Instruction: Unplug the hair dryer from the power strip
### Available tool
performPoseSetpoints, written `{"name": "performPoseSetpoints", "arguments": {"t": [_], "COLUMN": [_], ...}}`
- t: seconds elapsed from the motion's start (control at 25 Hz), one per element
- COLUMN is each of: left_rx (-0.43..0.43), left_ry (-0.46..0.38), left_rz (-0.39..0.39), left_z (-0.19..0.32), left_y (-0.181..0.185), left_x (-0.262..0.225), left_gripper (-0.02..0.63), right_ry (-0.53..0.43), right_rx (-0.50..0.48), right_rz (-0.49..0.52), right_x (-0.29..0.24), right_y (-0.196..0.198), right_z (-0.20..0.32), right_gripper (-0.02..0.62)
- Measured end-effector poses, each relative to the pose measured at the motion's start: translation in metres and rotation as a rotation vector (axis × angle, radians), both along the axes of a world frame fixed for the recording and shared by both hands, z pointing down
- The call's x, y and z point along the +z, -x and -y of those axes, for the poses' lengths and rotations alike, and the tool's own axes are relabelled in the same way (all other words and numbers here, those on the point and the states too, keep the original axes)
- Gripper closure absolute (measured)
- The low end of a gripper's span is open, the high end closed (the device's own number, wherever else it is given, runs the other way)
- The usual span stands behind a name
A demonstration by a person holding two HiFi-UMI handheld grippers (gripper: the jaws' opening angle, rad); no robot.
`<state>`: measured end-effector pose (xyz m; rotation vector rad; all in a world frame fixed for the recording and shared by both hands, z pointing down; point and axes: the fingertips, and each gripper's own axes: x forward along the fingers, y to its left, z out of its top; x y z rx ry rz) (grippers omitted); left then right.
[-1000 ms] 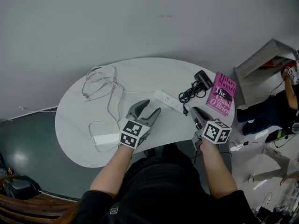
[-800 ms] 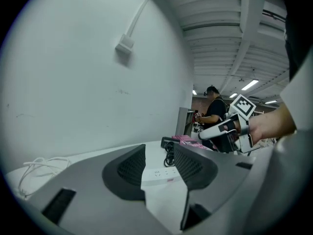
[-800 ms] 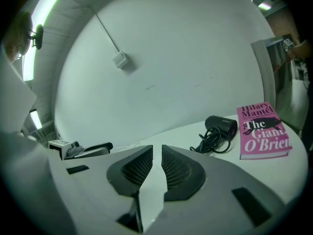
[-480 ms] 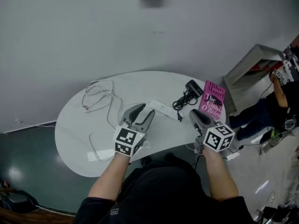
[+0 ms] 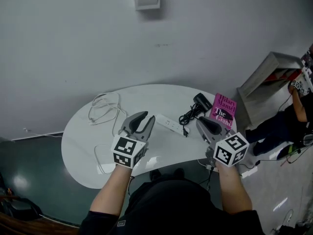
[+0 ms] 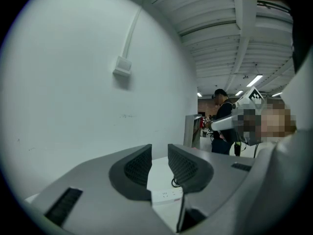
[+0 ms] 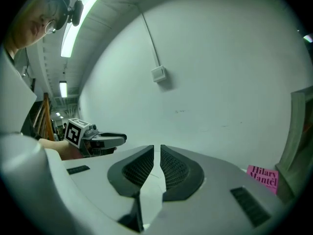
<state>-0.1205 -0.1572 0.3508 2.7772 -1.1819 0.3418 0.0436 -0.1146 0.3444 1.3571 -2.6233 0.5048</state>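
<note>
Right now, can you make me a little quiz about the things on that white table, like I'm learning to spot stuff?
1. True or false: in the head view, the pink book lies right of the black hair dryer.
2. What colour is the power strip? A black, B white, C pink.
3. What lies looped on the left part of the table?

Key: 1 true. 2 B. 3 a white cable.

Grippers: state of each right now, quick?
Left gripper: jaws open by a narrow gap, just been closing, nothing between them.
Right gripper: jaws shut, empty.
</note>
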Motion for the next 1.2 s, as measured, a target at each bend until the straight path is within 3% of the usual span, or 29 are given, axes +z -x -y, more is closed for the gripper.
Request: {"name": "performPoseSetpoints", "arguments": {"t": [0.52,0.88,1.2], "left_rx": [-0.027,-0.082,-0.140], "left_ry": [-0.052,-0.149,-0.164], "left_rz": [-0.036,-0.042,-0.058], "left_z": [-0.006,-0.022,-0.024], "left_y": [-0.046,-0.038,-0.021], "left_x": [-0.061,-0.100,-0.105], "left_gripper": [0.515,0.526,0.532], "right_ry": [-0.157,-0.362,-0.386], "right_rx": [-0.039,-0.092,-0.058], "right_rz": [0.193,0.232,0.242], "right_x": [-0.080,-0.122,-0.105], "right_y": [-0.049,-0.066,-0.070], "right_z": [0.007,-0.012,-0.019], "right_gripper": [0.543,0.552,0.557]}}
